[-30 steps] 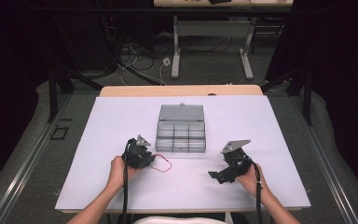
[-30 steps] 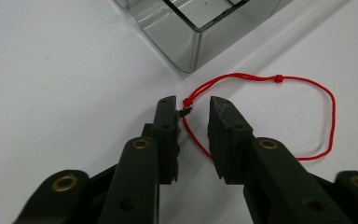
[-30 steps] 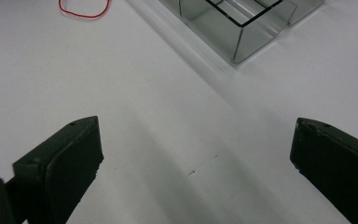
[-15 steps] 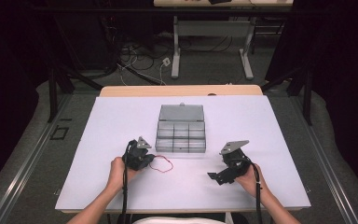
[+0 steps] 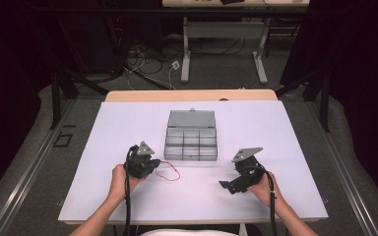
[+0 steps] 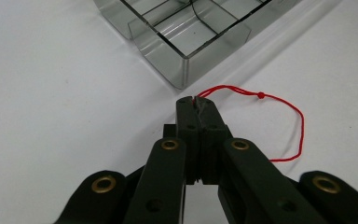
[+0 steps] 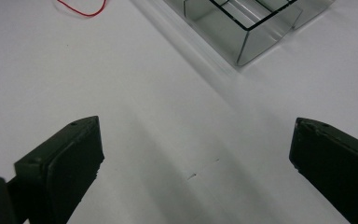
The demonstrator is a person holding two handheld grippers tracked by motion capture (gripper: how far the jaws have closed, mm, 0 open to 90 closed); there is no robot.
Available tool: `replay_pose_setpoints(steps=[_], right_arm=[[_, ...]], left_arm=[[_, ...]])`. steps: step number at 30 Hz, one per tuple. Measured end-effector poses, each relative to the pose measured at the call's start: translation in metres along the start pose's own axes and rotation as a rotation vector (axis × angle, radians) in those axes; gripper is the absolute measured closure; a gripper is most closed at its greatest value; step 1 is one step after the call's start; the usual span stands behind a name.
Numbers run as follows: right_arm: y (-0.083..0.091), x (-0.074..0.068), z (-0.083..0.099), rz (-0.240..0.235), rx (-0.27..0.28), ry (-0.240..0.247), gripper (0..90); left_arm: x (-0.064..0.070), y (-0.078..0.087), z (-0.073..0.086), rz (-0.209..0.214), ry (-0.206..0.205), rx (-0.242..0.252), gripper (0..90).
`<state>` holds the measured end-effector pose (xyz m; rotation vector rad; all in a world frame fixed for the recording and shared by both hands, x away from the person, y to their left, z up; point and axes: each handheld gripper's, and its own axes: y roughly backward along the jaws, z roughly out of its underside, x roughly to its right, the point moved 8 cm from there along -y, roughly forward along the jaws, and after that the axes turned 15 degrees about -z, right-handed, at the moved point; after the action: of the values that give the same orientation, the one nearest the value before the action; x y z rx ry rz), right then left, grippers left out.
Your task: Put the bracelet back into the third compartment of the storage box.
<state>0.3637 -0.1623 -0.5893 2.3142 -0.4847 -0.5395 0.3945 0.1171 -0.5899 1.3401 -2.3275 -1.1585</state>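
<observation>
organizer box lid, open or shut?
Open. The high view shows the lid folded back flat behind the clear compartment box, and the left gripper view looks straight into uncovered compartments.

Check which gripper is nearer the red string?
Left. The left gripper is shut on the red string at its fingers. The right gripper sits open, off to the string's right.

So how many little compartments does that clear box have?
6 show in the box: two rows of three, as seen from the high view. The open lid lies flat behind them.
</observation>
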Motion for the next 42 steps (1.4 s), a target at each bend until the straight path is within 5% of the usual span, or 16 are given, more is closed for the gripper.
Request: replay_pose_setpoints(steps=[21,42], right_arm=[[0.001,0.001,0.000,0.000,-0.001,0.001,2.6],[0.004,0.001,0.000,0.011,0.016,-0.007,2.7]], left_arm=[[0.006,0.014,-0.012,0.014,-0.008,0.066,89.9],[0.016,0.029,-0.030,0.033,-0.072,0.122,89.9]])
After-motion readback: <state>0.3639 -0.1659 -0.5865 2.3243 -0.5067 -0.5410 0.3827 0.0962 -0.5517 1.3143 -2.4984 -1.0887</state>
